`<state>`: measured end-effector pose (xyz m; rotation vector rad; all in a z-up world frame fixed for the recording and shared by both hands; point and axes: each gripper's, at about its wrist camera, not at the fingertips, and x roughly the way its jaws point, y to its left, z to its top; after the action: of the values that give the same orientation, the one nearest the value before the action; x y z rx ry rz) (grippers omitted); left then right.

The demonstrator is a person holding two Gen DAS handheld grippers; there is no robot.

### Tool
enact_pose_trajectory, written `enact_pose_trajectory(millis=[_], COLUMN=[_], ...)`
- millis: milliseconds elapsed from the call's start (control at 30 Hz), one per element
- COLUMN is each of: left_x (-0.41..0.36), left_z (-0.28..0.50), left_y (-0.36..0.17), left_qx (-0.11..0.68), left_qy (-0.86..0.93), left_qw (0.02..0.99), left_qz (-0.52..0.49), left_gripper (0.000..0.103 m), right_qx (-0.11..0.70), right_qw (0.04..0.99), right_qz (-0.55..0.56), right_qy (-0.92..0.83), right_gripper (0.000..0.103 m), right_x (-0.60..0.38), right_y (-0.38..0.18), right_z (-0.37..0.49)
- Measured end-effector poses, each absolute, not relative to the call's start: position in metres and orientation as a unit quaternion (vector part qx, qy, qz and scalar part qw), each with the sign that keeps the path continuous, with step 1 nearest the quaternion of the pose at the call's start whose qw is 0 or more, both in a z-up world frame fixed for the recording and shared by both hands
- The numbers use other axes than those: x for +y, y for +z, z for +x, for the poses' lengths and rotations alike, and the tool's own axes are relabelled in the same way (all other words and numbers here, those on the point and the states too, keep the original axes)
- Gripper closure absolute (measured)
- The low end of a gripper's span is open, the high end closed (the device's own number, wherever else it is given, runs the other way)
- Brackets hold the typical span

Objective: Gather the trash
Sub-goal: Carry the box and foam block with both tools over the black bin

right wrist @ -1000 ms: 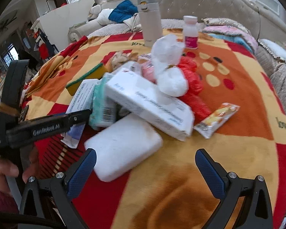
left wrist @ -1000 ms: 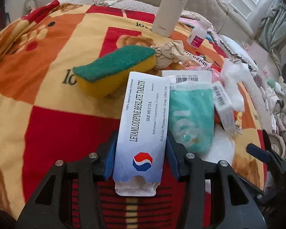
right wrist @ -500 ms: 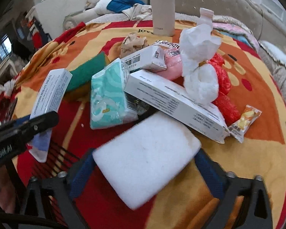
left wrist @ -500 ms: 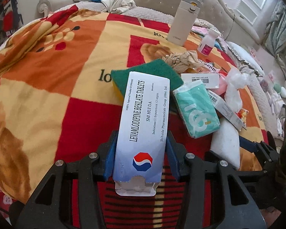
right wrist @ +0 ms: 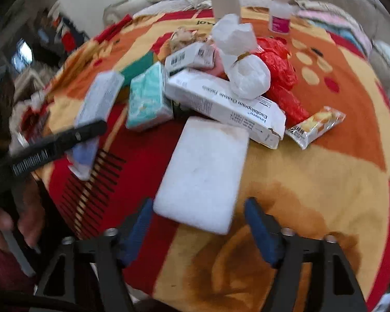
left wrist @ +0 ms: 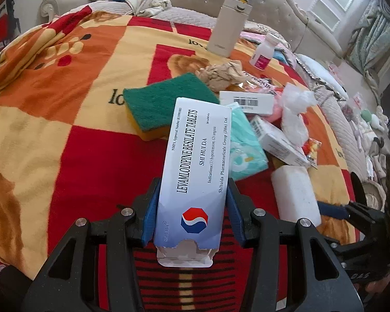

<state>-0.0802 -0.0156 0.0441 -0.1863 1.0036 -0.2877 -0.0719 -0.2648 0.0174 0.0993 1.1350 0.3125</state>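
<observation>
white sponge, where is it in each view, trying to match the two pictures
Left wrist: the white sponge lies at lower right on the blanket, right of the held tablet box.
Right wrist: the white sponge sits at centre, its near end between the fingers of the right hand-held gripper.
Shared landmark: the teal tissue pack, just beyond the sponge in both.

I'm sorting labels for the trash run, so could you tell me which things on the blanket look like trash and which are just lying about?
Trash, likely:
- tablet box, in left gripper
- white foam block, between right gripper fingers
- long white box
- snack wrapper

Lying about, probably:
- flask
- pill bottle
</observation>
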Motion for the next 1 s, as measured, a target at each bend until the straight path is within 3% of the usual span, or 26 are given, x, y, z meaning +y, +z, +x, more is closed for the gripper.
enact_pose_trajectory(millis=[200,300,600,1000], left_x=[-0.019,-0.022,-0.063,-0.19], left_z=[-0.088,-0.091,-0.096,-0.108], left_y=[0.053,0.056,0.072,0.081], left_qx=[0.472,0.473,0.466,0.467], left_qy=[-0.14,-0.147,-0.183,-0.275], left_qw=[0.866,0.864,0.862,0.84], left_qz=[-0.088,-0.089,-0.073,-0.013], left_gripper=[0.057,0.057,0.057,0.057], right_qx=[0.521,0.521,0.455,0.43], right_qw=[0.844,0.845,0.88,0.897], right_qz=[0.036,0.022,0.052,0.098], right_qy=[0.122,0.118,0.125,0.016], right_gripper=[0.02,0.042,0.043,0.043], right_x=[-0.255,-0.252,-0.304,-0.42], right_y=[0.012,0.002,0.047,0.056], right_z=[-0.058,-0.058,-0.091,-0.121])
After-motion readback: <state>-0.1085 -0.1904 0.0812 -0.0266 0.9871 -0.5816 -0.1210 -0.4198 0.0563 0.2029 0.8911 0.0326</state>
